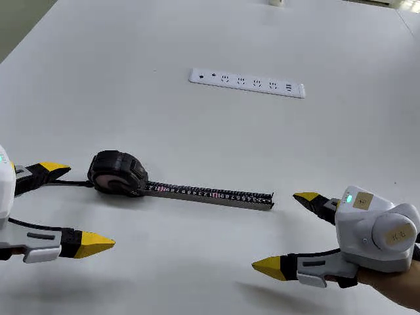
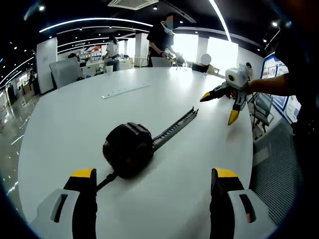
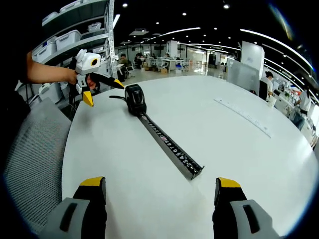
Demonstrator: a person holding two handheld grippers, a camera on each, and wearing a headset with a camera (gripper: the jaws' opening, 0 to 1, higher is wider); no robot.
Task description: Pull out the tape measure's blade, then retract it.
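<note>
A: What is nearest?

B: The two tongs. The right gripper is near, on the right. Its two yellow tips are wide apart and hold nothing. The left gripper is near, on the left. Its tips are wide apart too, with nothing between them.

A: And just past the tongs?

B: The tape measure. It is black and round, and it lies on the white table, just beside the left gripper. A thin black cord runs from it toward that gripper. Whether the cord touches a tip is hard to tell.

A: Where is the blade?

B: The blade lies flat on the table. It runs from the tape measure out to the right. Its hook ends close to the right gripper but does not touch it.

A: So how much of the job looks done?

B: About half, it seems. The blade is already out. It has not gone back in yet, so that part is left. No tong holds anything right now.

A: What is farther away?

B: A white power strip, far from the tongs, well apart from the tape measure.

A: How many of each thing?

B: Two tongs, one tape measure, one blade, one cord, one power strip, one table.
</note>
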